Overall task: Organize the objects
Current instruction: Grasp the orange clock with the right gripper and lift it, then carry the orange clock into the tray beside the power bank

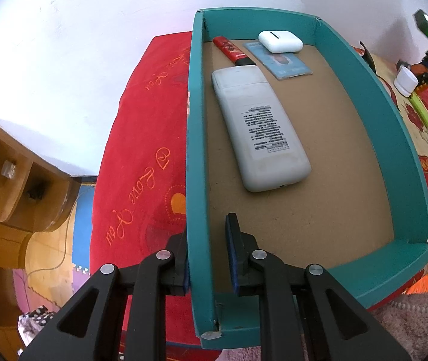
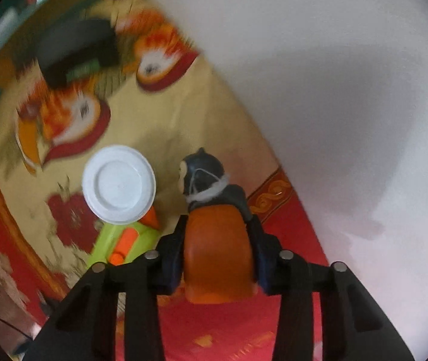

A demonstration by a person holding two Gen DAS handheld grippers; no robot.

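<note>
A small plastic figurine with an orange body and a dark blue cat-eared head (image 2: 214, 225) is seen between the pads of the right gripper (image 2: 218, 258), which appear closed against its flanks as it stands on a red and yellow flower-patterned bedspread (image 2: 160, 114) beside a white wall. The body looks hard, smooth and light, so a modest squeeze across the broad orange torso is judged sufficient; the rounded sides may slip, and the narrower neck with its white thread collar is best avoided. Just beside it, a round white plastic lid (image 2: 119, 184) lies over the tip of a lime-green and orange toy (image 2: 125, 242).

The near left wall of a shallow teal cardboard box lid (image 1: 197, 180) is pinched by the left gripper (image 1: 206, 258), closed on the thin, flexible card, which is likely to bend if lifted by one edge. Already laid inside are a white rectangular power bank (image 1: 259, 129), a white earbud case (image 1: 280, 41), a red tube (image 1: 230, 49) and a pale blue card (image 1: 283, 63).
</note>
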